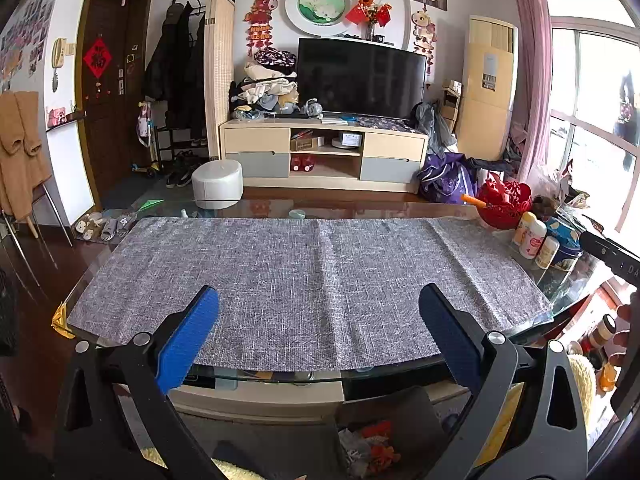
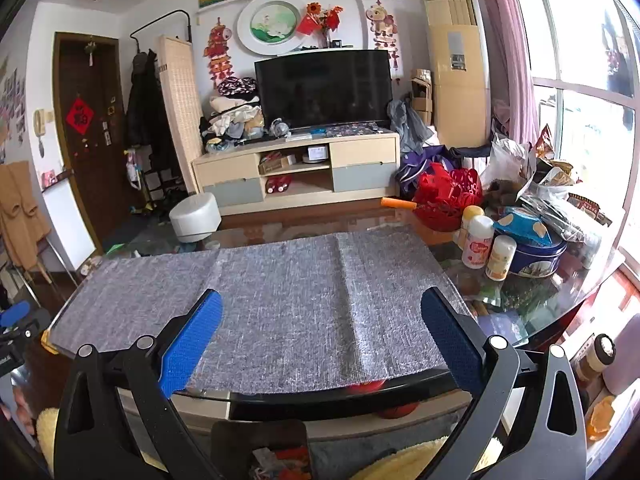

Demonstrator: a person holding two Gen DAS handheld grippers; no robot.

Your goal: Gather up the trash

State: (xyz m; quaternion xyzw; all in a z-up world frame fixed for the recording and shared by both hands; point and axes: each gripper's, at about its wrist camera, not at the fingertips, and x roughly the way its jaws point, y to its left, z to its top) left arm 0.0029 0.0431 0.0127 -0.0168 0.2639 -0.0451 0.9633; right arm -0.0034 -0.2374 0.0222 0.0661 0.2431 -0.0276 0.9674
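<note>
Grey woven cloth lay bare; below it the dark bin apparently held scraps, while left gripper and right gripper gaped empty.

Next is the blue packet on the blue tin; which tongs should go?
Probably right: right tongs, open and empty, face the blue packet closer; from left tongs it sits at the far right edge.
</note>
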